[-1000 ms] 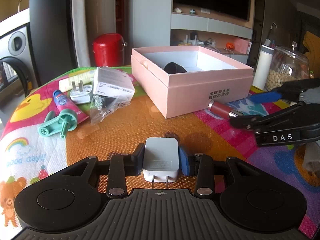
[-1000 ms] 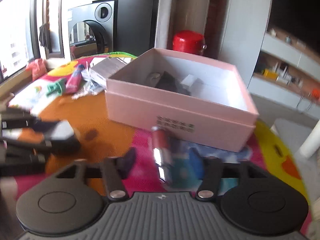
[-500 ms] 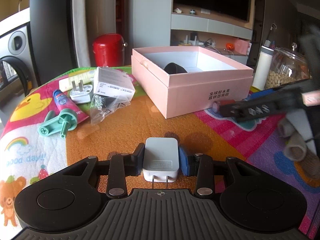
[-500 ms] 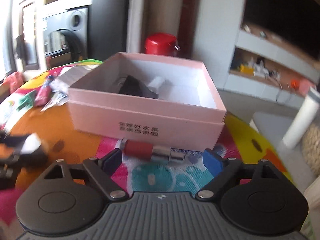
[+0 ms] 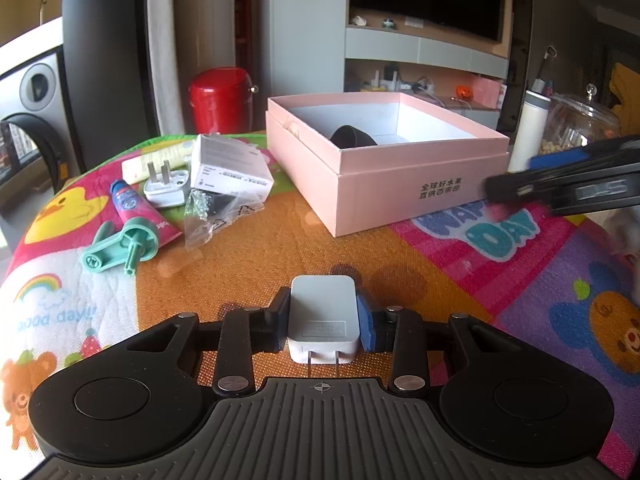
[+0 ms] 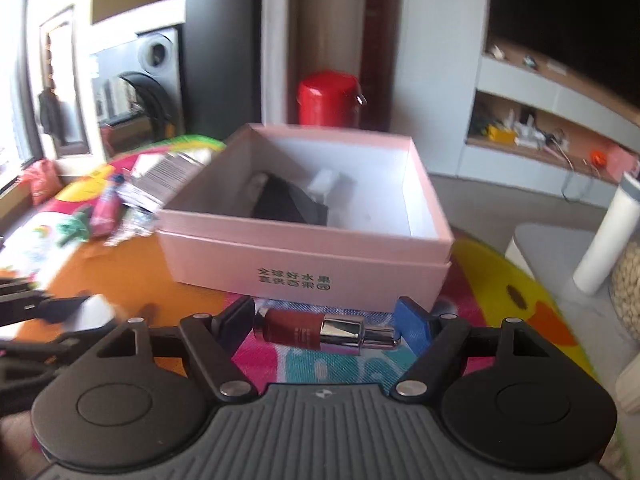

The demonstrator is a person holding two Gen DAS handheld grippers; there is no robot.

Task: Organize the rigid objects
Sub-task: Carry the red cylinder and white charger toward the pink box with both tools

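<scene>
My left gripper [image 5: 323, 316] is shut on a white charger plug [image 5: 323, 316], held low over the mat in front of the open pink box [image 5: 400, 184]. My right gripper [image 6: 328, 326] has its jaws closed endwise on a red and silver tube [image 6: 326, 330] lying crosswise, just in front of the pink box [image 6: 312, 276]. The box holds a black object [image 6: 288, 204] and a small white piece [image 6: 326, 184]. The right gripper shows blurred in the left wrist view [image 5: 568, 192], beside the box's right corner.
Left of the box lie a white carton [image 5: 230, 168], a white three-pin plug [image 5: 166, 186], a clear bag [image 5: 216, 212], a pink tube [image 5: 132, 208] and a teal plastic part [image 5: 120, 250]. A white bottle [image 5: 530, 132] and glass jar [image 5: 580, 128] stand at right.
The right gripper swung round to face the box and closed its jaws on the red tube, which now appears lifted slightly. The left gripper held still with the charger.
</scene>
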